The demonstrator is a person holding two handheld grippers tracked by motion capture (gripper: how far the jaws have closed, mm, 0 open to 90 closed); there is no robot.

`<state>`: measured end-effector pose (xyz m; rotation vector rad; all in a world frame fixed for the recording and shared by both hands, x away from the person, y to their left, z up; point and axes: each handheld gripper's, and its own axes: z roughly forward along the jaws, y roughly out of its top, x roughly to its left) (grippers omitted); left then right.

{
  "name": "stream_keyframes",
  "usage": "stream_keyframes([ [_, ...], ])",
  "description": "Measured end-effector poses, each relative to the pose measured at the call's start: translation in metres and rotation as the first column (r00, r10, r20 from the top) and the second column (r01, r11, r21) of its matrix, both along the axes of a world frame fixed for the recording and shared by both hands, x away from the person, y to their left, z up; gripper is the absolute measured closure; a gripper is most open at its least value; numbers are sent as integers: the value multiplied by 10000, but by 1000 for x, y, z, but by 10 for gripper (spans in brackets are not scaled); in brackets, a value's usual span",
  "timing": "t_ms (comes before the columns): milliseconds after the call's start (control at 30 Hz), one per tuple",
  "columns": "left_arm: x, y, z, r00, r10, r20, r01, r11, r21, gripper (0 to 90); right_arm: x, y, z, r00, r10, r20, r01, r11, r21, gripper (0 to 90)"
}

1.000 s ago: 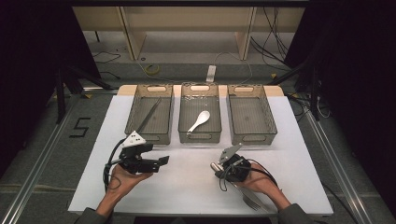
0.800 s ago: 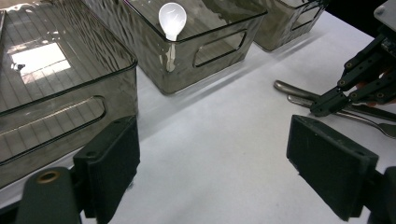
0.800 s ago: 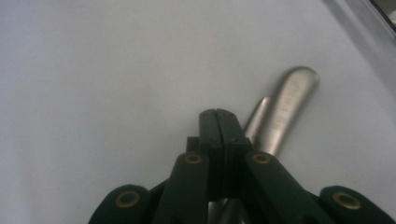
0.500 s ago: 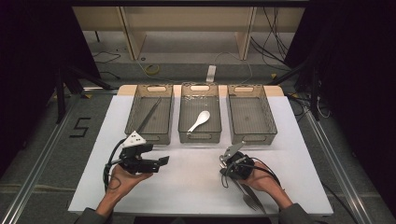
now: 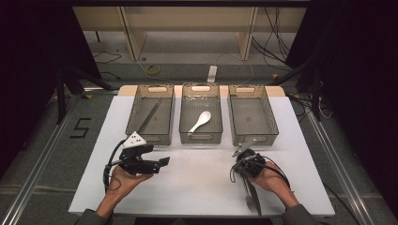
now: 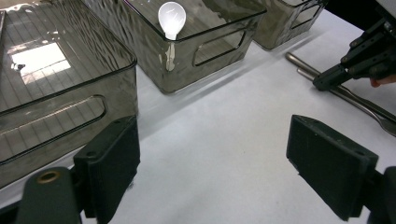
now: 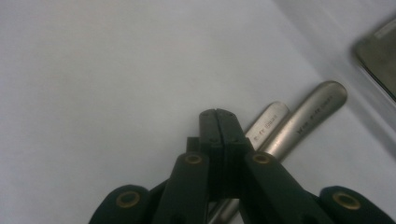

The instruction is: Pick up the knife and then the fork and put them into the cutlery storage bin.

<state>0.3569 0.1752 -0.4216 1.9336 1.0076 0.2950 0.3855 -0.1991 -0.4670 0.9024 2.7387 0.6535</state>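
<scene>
My right gripper (image 5: 245,164) is shut, its jaws pressed together with nothing between them (image 7: 218,114). It hovers low over two metal cutlery handles (image 7: 299,121) lying side by side on the white table (image 5: 197,187). One of them is a fork (image 5: 252,199), whose tines point toward the person. My left gripper (image 5: 157,161) stands open, held still over bare table at front left, with wide empty jaws (image 6: 215,158). The left gripper view also shows the right gripper (image 6: 327,81) on the handles (image 6: 303,65).
Three clear bins stand in a row at the back. The left bin (image 5: 151,131) holds long dark chopsticks, the middle bin (image 5: 201,136) a white spoon (image 5: 200,121), and the right bin (image 5: 252,136) nothing. Bare table lies between the two hands.
The right hand has shifted a little to the right, its gripper still shut. The left hand and the fork have stayed put.
</scene>
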Motion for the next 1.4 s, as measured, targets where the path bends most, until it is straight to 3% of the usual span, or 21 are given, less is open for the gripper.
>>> stream_keyframes([
  [200,0,-1,0,10000,-33,26,33,10000,22,169,1,-22,2,9967,-796,-167,794,9968,-124,900],
  [367,-1,-1,0,10000,-42,29,42,10000,25,169,-3,-50,3,9873,-1554,-330,1550,9878,-132,900],
  [700,-1,-2,1,9999,-108,37,108,9999,34,169,-21,-86,4,9732,-2214,-626,2225,9749,114,900],
  [1000,-1,-3,1,9999,-132,49,131,9999,54,169,-43,-106,7,9640,-2556,-736,2557,9667,-87,900],
  [1200,-1,-3,0,9999,-122,40,122,9999,84,169,-52,-115,9,9680,-2401,-725,2382,9706,-349,900],
  [1300,-1,-4,0,9999,-138,40,138,9999,100,169,-52,-121,15,9756,-2142,-487,2124,9764,-386,889],
  [1400,-1,-4,0,9999,-137,34,137,9999,97,169,-53,-131,26,9806,-1924,-365,1916,9812,-242,750],
])
